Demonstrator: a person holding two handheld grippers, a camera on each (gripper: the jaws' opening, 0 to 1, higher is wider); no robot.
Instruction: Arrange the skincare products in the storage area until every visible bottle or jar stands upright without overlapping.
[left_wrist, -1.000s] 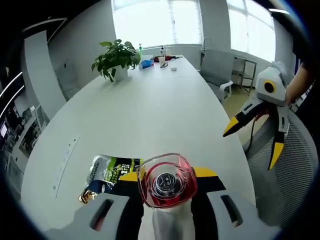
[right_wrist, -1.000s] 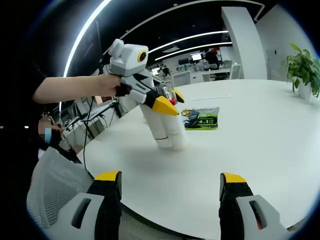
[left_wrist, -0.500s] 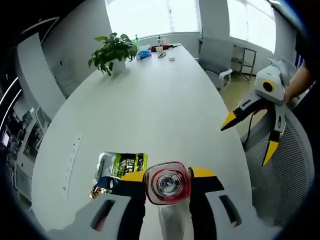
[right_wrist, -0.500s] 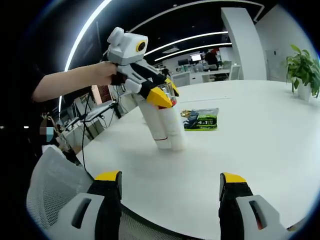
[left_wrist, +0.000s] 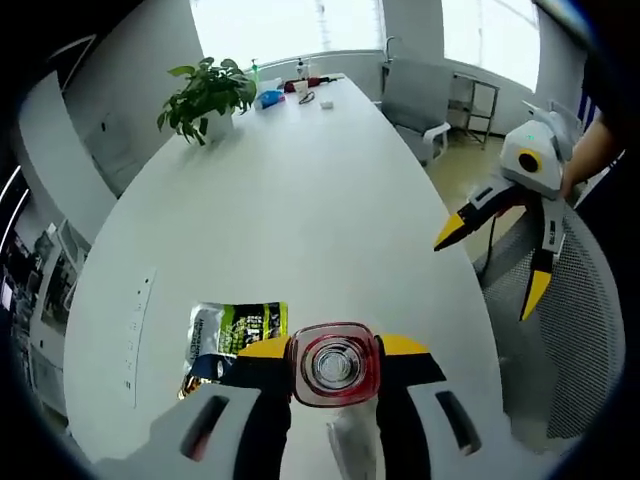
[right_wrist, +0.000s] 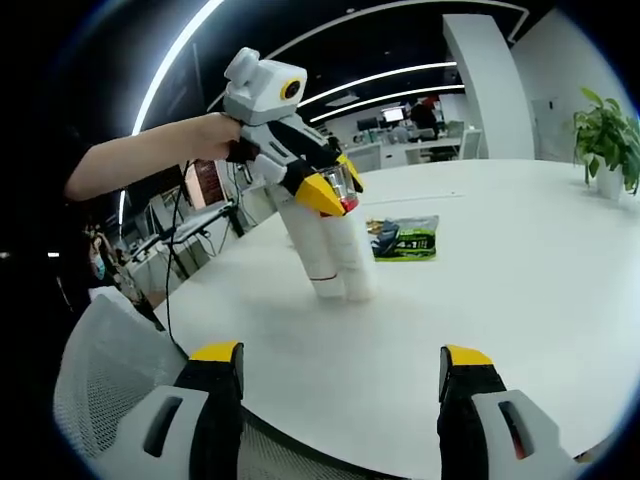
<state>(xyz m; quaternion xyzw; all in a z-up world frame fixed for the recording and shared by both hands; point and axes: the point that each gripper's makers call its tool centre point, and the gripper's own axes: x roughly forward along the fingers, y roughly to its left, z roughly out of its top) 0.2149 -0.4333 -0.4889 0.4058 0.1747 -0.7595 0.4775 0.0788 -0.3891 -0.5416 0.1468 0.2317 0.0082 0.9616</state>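
A tall white bottle (right_wrist: 350, 262) with a clear red-tinted cap (left_wrist: 335, 365) stands on the white table (left_wrist: 300, 180), close beside a second white bottle (right_wrist: 316, 258). My left gripper (left_wrist: 335, 352) is shut on the cap from above, also seen as the left gripper (right_wrist: 335, 190) held by a person's hand. A green sachet (left_wrist: 238, 328) lies flat just past the bottles, the same green sachet (right_wrist: 405, 240). My right gripper (right_wrist: 340, 368) stands open and empty off the table's near edge, and appears as the right gripper (left_wrist: 487, 275) over a chair.
A potted plant (left_wrist: 203, 92) and small items (left_wrist: 290, 88) stand at the table's far end. A grey mesh chair (left_wrist: 570, 340) sits by the table edge under my right gripper. Desks and monitors fill the dim office behind the bottles.
The left gripper has lifted and tipped so it looks more steeply down on the cap; the held bottle stands a little straighter. The right gripper has kept still and open.
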